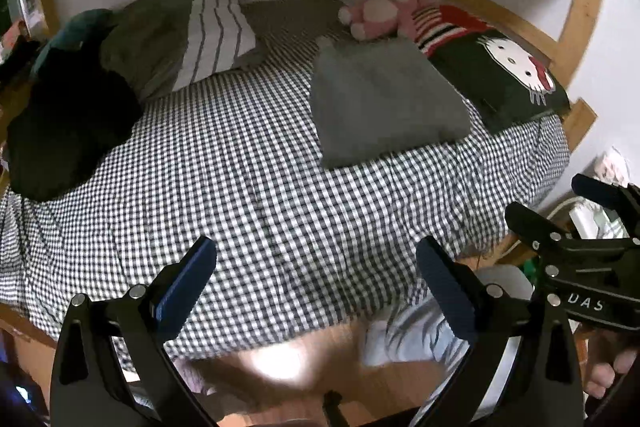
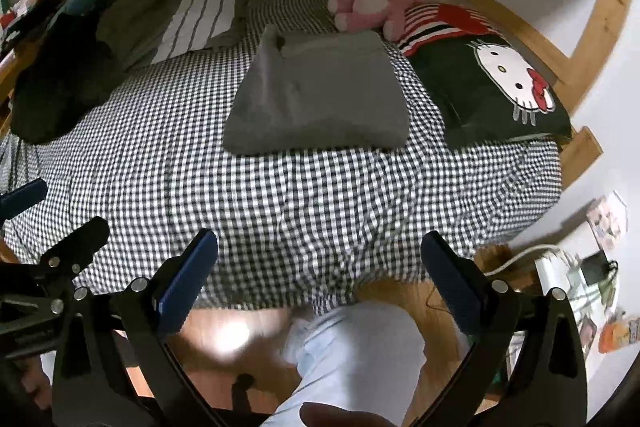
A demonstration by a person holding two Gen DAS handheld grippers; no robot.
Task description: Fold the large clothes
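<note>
Going left to right: dark clothes pile (image 1: 68, 131) sat heaped at the bed's left edge, looked unfolded to me. My left gripper (image 1: 316, 287) was spread wide, holding nothing. Grey folded garment (image 2: 316, 99) lay neat on the checked sheet (image 2: 280, 195), so that one seemed done. Right gripper (image 2: 320, 283) was also spread, empty, well short of it.

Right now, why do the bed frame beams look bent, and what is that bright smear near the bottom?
Left wrist view: the fisheye lens bows the wooden bed frame and the checked sheet; glare on the wooden floor is smeared by blur. Right wrist view: same curving, glare and blur low down; the folded grey garment stays sharp.
</note>
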